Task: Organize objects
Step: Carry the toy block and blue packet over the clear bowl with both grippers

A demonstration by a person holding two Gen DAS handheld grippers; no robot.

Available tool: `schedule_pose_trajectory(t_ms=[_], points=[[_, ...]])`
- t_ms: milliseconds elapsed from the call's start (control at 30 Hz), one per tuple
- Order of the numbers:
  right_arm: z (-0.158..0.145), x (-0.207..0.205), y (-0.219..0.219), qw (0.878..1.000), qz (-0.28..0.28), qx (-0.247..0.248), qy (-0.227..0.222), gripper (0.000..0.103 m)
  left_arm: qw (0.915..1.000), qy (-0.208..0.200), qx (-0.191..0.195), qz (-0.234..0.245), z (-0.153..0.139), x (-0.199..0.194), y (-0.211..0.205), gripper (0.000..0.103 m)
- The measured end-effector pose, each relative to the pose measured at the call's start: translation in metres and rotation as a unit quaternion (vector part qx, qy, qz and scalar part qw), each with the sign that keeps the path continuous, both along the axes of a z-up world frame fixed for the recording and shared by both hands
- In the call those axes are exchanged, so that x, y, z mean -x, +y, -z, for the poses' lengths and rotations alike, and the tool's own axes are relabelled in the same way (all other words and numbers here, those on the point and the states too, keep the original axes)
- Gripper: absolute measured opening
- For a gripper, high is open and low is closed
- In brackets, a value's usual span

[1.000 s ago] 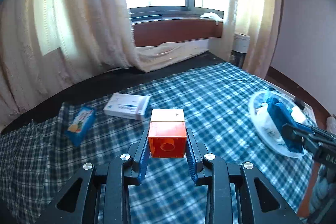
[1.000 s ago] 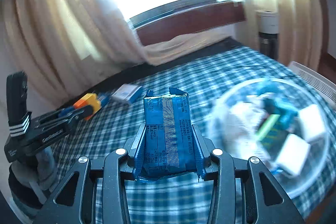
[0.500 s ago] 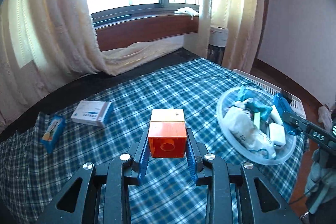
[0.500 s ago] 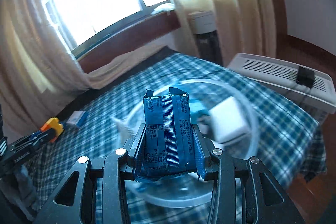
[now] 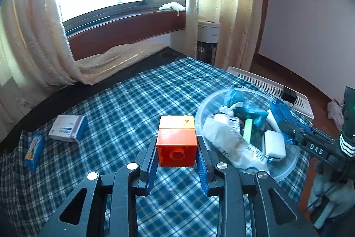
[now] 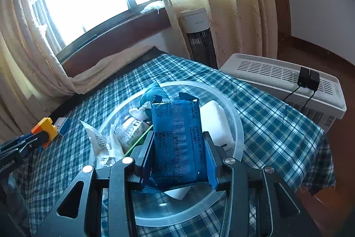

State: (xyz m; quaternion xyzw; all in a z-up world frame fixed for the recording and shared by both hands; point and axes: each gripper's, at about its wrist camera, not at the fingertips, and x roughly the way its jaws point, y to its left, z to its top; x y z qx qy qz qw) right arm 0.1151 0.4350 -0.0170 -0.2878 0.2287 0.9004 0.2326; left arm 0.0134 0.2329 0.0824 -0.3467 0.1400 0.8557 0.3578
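Bowl [image 6: 238, 126] fills the right wrist view now, where a second ago it sat off to the side: the right gripper [image 6: 178, 148] has swung in over the clear plastic bowl, fingers clamped on the blue wrapper packet [image 6: 176, 139], which hangs above the heap inside. That looks like a drop about to happen. Left gripper [image 5: 176, 153] has travelled too; the bowl, earlier at the far right of its view, now sits just beside its fingers, which pinch an orange-and-yellow block [image 5: 176, 143], held above the checked cloth [image 5: 133, 103].

Textures, then: the packet is crinkly foil with a torn, jagged top edge; the block is hard moulded plastic, square, with a round socket. The bowl is smooth and see-through, piled with soft white bags and a rounded white box. Two flat cartons, a white box [image 5: 67, 128] and a blue pack [image 5: 34, 148], wait near the cloth's left edge, not yet sorted.
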Motion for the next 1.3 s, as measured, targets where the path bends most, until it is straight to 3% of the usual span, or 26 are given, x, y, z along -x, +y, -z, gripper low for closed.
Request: schedule_pose_trajectory(t_ms=[367, 1033, 1067, 1100, 1167, 1300], points=[[-0.003, -0.005, 0.002, 1.000, -0.001, -0.003, 0.006, 0.048, 0.9996, -0.002, 0.001, 0.029, -0.001, -0.013, 0.027, 0.033], [-0.019, -0.029, 0.008, 0.999, 0.028, -0.012, 0.036, 0.049, 0.9929, -0.017, -0.001, 0.118, 0.007, -0.053, 0.092, 0.034], [-0.019, -0.030, 0.008, 0.999, 0.029, -0.012, 0.035, 0.049, 0.9923, -0.019, -0.001, 0.122, 0.009, -0.054, 0.095, 0.037], [-0.019, -0.030, 0.009, 0.999, 0.030, -0.012, 0.035, 0.049, 0.9921, -0.021, -0.001, 0.123, 0.009, -0.055, 0.096, 0.051], [-0.019, -0.030, 0.009, 0.999, 0.031, -0.013, 0.035, 0.049, 0.9927, -0.023, -0.010, 0.118, 0.008, -0.053, 0.093, 0.067], [-0.020, -0.031, 0.009, 0.999, 0.033, -0.013, 0.037, 0.048, 0.9941, -0.023, -0.019, 0.105, 0.002, -0.045, 0.084, 0.069]])
